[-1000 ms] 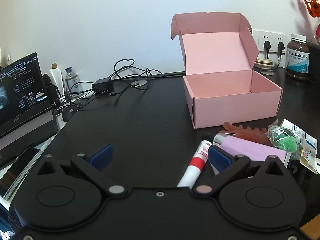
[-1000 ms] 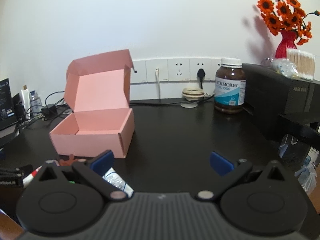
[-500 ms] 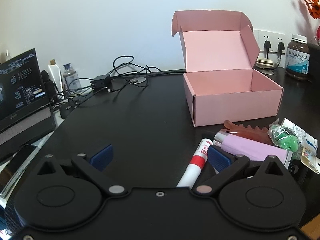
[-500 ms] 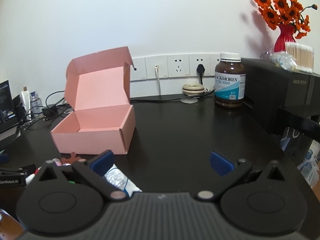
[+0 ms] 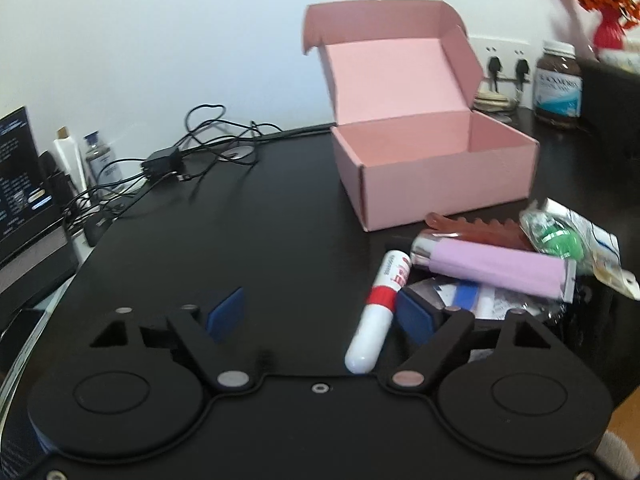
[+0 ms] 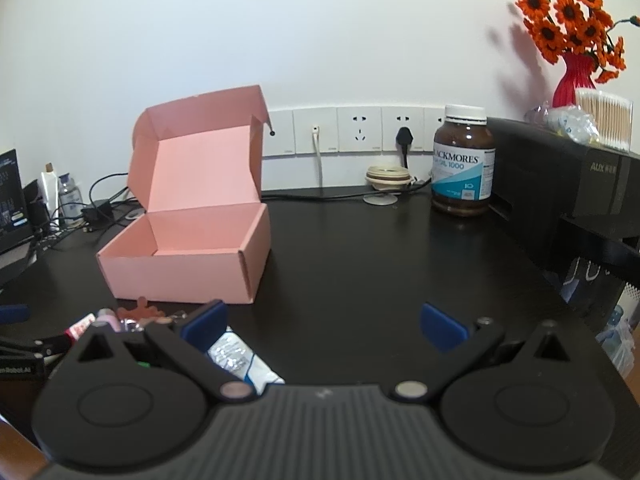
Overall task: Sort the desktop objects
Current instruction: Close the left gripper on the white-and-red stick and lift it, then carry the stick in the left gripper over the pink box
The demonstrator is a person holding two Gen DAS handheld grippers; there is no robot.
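Note:
A white marker with a red band (image 5: 378,312) lies on the black desk between the jaws of my left gripper (image 5: 320,314). The jaws are closing. The marker sits beside the right pad, and the left pad is well away from it. Right of it is a pile: a lilac tube (image 5: 496,266), a brown comb (image 5: 476,228) and a green item in a clear bag (image 5: 556,236). The open pink box (image 5: 440,176) stands empty behind them. My right gripper (image 6: 324,322) is open over bare desk, with a white-and-blue packet (image 6: 244,360) under its left finger.
Tangled cables (image 5: 200,148) and a monitor (image 5: 20,184) are at the back left. A brown supplement bottle (image 6: 464,168), a black appliance (image 6: 580,184) and a red vase of orange flowers (image 6: 576,76) line the right side. Wall sockets run behind the box.
My left gripper's jaws have narrowed around the marker, and its view has tilted and shifted a little. The right gripper stays open and in place.

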